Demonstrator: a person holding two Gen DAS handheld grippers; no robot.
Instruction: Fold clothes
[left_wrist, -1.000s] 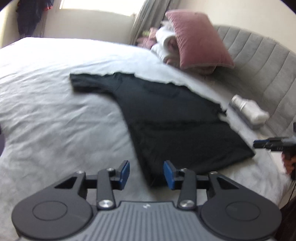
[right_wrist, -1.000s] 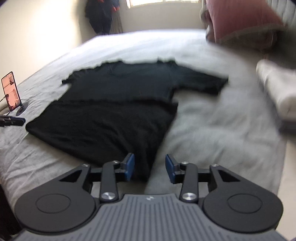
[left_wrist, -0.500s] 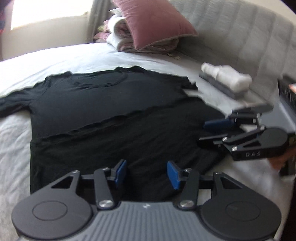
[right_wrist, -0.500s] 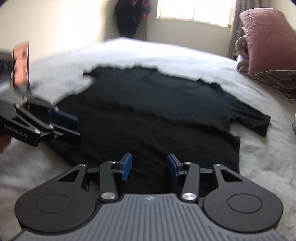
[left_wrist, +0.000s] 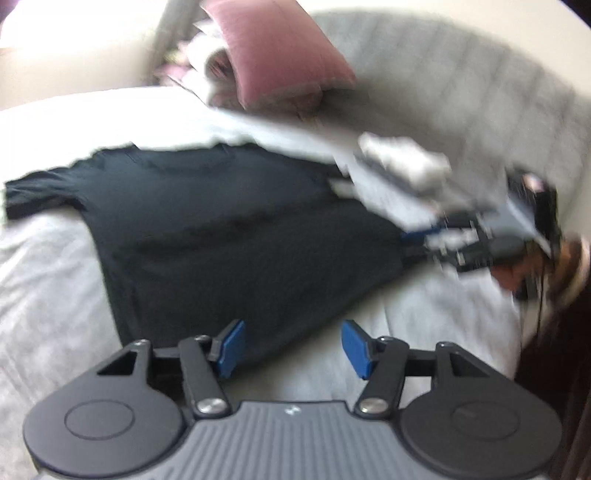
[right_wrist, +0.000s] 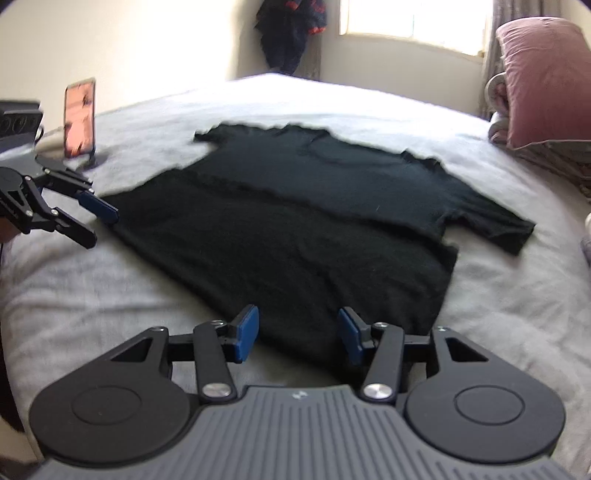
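Note:
A black T-shirt (left_wrist: 229, 236) (right_wrist: 295, 229) lies flat on the grey bed cover, its lower part folded up over the chest. My left gripper (left_wrist: 293, 349) hovers at the shirt's near corner. Its jaws are opening, and the cloth lies under them, not pinched. My right gripper (right_wrist: 297, 336) hangs over the near edge of the shirt; its jaws are opening too, with no cloth pressed between the pads. Each gripper shows in the other's view at the opposite corner: the left gripper (right_wrist: 98, 225) open, the right gripper (left_wrist: 406, 245) blurred.
A pink pillow (left_wrist: 280, 51) (right_wrist: 543, 77) and folded white linen (left_wrist: 402, 162) lie by the grey padded headboard (left_wrist: 461, 92). A phone on a stand (right_wrist: 79, 118) stands at the bed's left edge. Dark clothes (right_wrist: 291, 29) hang beside the window.
Both grippers' jaws have widened. Both views swung across the shirt, and each gripper came into the other's view at the shirt's opposite lower corner.

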